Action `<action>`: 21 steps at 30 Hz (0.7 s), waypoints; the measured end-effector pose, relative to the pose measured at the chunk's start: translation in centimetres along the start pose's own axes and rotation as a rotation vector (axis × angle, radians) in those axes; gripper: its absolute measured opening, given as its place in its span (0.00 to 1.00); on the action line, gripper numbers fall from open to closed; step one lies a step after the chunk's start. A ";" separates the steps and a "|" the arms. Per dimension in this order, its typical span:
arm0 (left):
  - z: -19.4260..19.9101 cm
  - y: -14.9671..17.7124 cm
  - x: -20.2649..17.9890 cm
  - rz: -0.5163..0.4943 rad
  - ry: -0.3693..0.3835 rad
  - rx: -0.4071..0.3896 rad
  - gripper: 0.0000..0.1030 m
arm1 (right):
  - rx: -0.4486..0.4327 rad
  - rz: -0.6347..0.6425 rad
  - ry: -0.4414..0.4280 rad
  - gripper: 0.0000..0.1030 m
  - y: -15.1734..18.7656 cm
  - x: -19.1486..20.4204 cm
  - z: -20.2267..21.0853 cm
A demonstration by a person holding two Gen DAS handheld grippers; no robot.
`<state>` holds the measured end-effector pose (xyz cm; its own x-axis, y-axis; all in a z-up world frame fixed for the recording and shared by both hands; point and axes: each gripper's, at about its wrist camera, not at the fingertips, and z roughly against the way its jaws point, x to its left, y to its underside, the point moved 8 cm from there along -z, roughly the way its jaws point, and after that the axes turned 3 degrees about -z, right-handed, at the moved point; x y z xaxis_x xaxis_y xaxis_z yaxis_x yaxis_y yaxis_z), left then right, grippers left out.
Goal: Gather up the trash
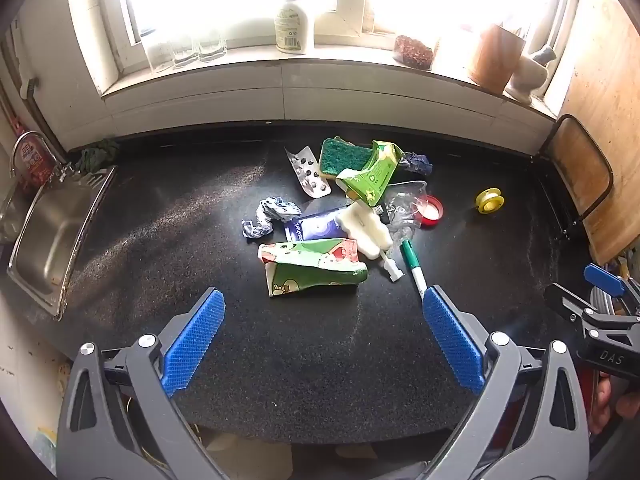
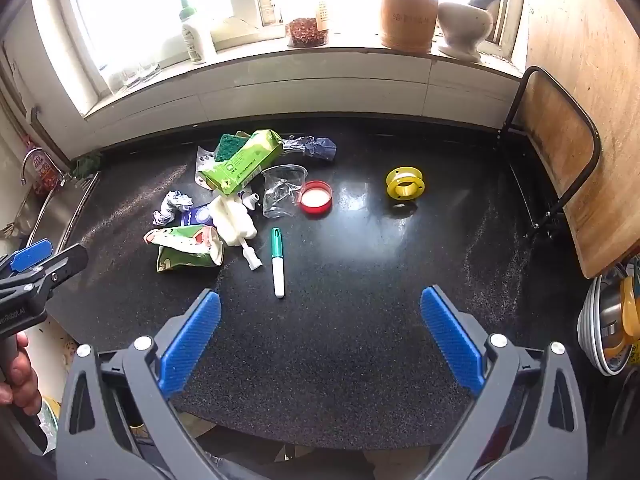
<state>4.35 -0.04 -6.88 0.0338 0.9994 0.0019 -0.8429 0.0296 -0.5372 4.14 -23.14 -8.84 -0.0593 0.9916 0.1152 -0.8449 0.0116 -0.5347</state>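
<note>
Both tools stand with jaws wide apart, empty, tilted down over the near part of the bench. The trash pile lies ahead of the left tool, centre-bench. The pen lies just ahead of the right tool, slightly left of it, its long axis running away from the jaws. The left tool is nearer the carton. The spool sits apart to the right. Open bench surrounds the pile; the sink bounds the left edge.

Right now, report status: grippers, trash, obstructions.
Left gripper and right gripper open, empty, above the counter. Trash pile untouched; marker nearest. Nothing blocking.
</note>
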 end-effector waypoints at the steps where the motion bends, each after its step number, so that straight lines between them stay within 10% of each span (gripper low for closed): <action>1: -0.1 0.1 0.0 0.002 0.006 0.006 0.94 | -0.001 0.004 0.000 0.94 0.0 0.0 0.0; 21: -0.4 -0.1 0.2 0.004 0.008 0.014 0.94 | 0.013 0.015 0.017 0.94 -0.3 -0.1 -0.6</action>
<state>4.64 0.12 -7.19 0.0348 0.9994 -0.0065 -0.8505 0.0262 -0.5253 4.65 -23.19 -9.18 -0.0629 0.9937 0.0927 -0.8508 -0.0048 -0.5255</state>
